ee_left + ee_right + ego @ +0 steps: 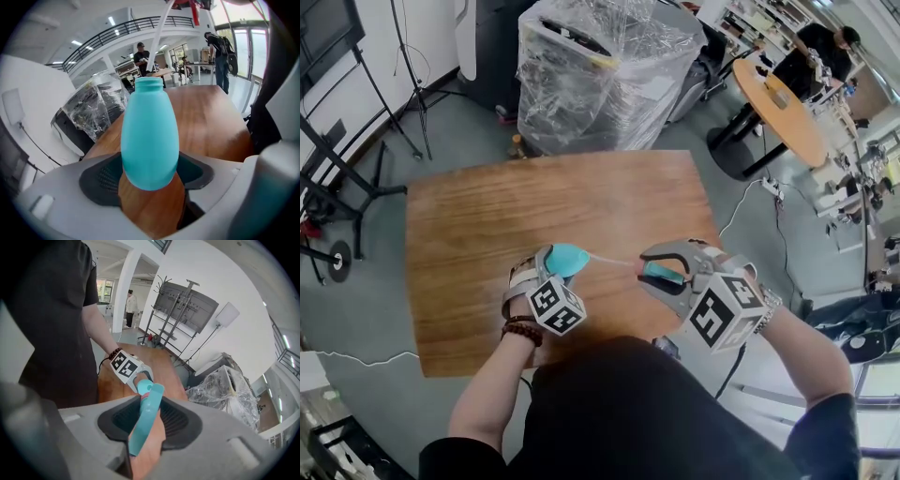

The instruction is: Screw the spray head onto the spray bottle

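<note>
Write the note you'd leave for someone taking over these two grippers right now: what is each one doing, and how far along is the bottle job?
Left gripper: jaws shut on the teal spray bottle, held above the wooden table, its neck open.
Right gripper: jaws shut on the spray head.
Done: both parts are picked up, and the head's white dip tube reaches the bottle's mouth.
Left: feed the tube in, seat the head on the neck, screw it tight.
</note>
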